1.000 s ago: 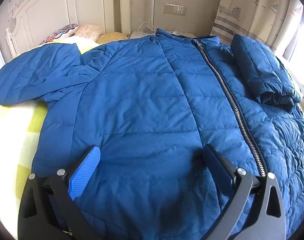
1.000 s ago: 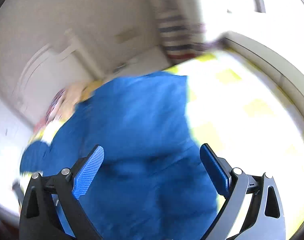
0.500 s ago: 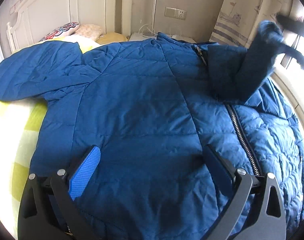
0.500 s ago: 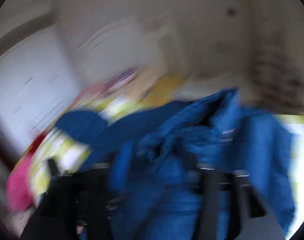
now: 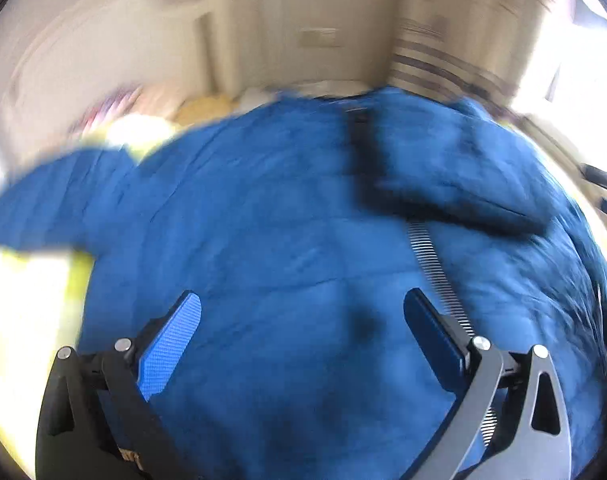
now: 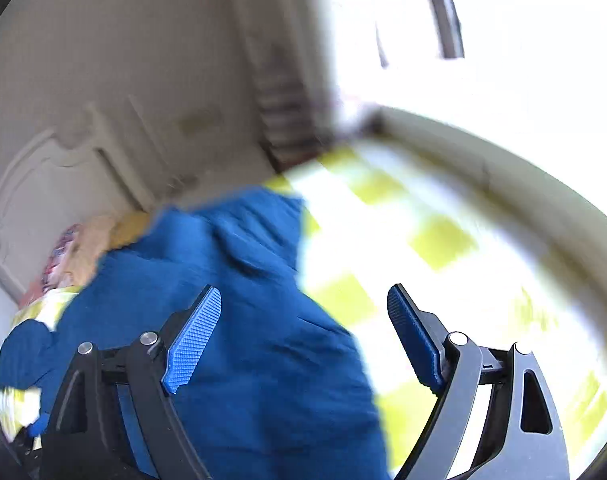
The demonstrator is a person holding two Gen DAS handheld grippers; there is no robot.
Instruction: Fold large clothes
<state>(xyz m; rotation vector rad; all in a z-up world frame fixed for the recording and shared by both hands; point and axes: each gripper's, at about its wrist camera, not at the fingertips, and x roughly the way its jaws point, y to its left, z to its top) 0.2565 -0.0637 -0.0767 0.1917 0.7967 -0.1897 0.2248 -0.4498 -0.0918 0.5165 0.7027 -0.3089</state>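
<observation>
right sleeve (image 5: 455,184) now lies folded across the blue puffer jacket (image 5: 283,240) on the bed (image 6: 435,240). my right tool (image 6: 303,336) let go, jaws opening, empty. left tool (image 5: 303,332) open, empty. left sleeve (image 5: 51,200) next, i judge.

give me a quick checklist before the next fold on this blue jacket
1. Right sleeve folded in across the jacket front: ok, it lies over the upper zipper.
2. Left sleeve folded in: not ok, it is spread out over the yellow checked bedspread.
3. Left gripper free: ok, jaws wide, nothing between the pads.
4. Right gripper free: ok, jaws opening, pads pinching nothing; the jacket's edge lies below them.
5. Jacket lying flat: cannot tell, both views are blurred.
6. Bedspread clear beside the jacket: ok on the right gripper's side.
</observation>
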